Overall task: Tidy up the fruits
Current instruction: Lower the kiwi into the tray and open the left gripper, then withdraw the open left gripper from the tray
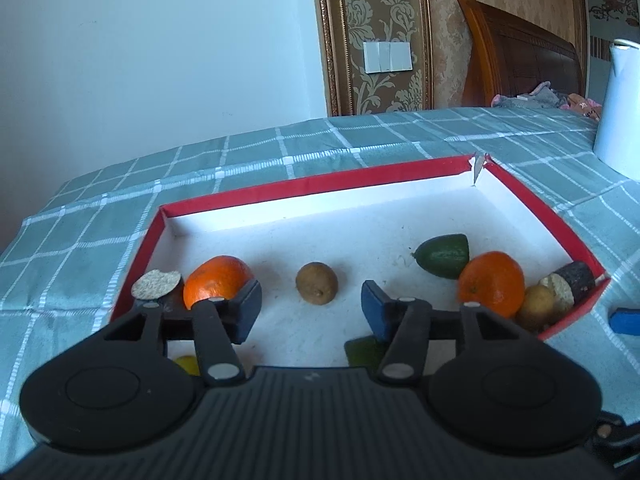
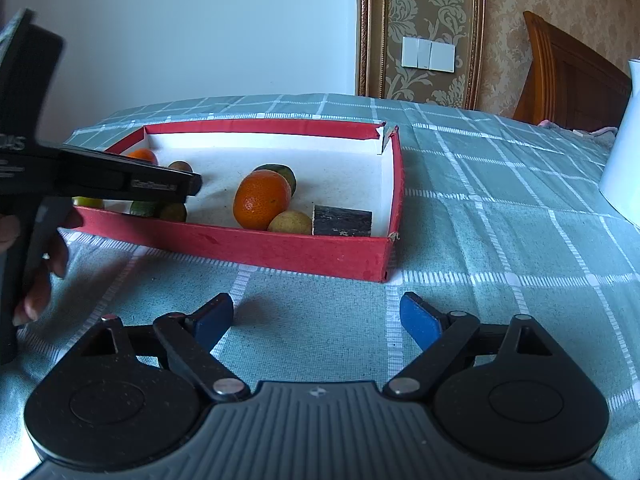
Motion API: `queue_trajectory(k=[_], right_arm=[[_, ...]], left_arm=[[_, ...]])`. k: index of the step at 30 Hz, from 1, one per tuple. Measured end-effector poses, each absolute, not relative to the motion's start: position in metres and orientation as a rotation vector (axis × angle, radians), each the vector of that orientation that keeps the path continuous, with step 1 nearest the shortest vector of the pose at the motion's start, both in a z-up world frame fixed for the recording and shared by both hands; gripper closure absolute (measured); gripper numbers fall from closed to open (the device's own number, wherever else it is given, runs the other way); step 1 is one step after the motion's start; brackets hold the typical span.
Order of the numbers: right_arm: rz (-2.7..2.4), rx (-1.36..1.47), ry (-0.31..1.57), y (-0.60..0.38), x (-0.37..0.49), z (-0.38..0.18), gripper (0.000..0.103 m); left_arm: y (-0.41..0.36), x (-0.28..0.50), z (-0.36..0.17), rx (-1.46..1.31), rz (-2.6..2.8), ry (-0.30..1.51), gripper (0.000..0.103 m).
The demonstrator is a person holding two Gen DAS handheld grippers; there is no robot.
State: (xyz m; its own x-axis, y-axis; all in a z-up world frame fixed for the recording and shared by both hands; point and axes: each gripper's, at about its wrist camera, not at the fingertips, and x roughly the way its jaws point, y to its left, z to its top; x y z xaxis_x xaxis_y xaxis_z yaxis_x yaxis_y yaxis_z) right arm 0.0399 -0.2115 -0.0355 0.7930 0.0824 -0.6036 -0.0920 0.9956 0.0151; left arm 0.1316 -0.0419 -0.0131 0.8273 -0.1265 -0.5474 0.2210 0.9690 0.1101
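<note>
Both grippers apparently open over tray [image 1: 532,208]

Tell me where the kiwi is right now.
In the left wrist view the kiwi lies alone mid-floor in the red tray, ahead of the open left gripper, between the two oranges.

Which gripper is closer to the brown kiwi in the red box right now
Left. The left gripper hangs open over the red box, the kiwi just ahead between its fingertips. The right gripper, also open, sits outside the box over the tablecloth.
</note>
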Motion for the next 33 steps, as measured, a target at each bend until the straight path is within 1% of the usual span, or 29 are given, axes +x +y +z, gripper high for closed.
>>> queue_trajectory(k=[1, 3, 7, 8, 11, 15, 21, 26, 33], right_arm=[[0.094, -0.016, 0.648, -0.211, 0.040, -0.035, 0.012], [0.092, -0.022, 0.645, -0.211, 0.039, -0.035, 0.012], [0.106, -0.029, 0.622, -0.207, 0.035, -0.034, 0.012], [0.113, -0.037, 0.619, -0.205, 0.033, -0.033, 0.012], [0.120, -0.045, 0.604, -0.201, 0.030, -0.032, 0.012], [0.107, -0.038, 0.584, -0.196, 0.020, -0.028, 0.012], [0.102, 0.009, 0.529, -0.182, 0.003, -0.013, 0.012], [0.068, -0.018, 0.502, -0.167, -0.003, -0.003, 0.012], [0.048, 0.001, 0.500, -0.163, -0.006, 0.002, 0.012]], left_arm=[[-0.039, 0.127, -0.011, 0.161, -0.176, 0.567, 0.047], [-0.032, 0.118, -0.005, 0.149, -0.139, 0.552, 0.036], [-0.018, 0.093, 0.007, 0.145, -0.073, 0.487, 0.026], [-0.014, 0.088, 0.010, 0.133, -0.064, 0.486, 0.022], [-0.002, 0.073, 0.017, 0.091, -0.048, 0.492, 0.017], [0.011, 0.050, 0.025, 0.035, -0.028, 0.491, 0.006], [0.013, 0.011, 0.031, 0.021, 0.015, 0.455, 0.000], [0.007, -0.015, 0.036, 0.029, 0.017, 0.425, 0.000], [0.004, -0.030, 0.042, 0.003, -0.003, 0.431, 0.000]])
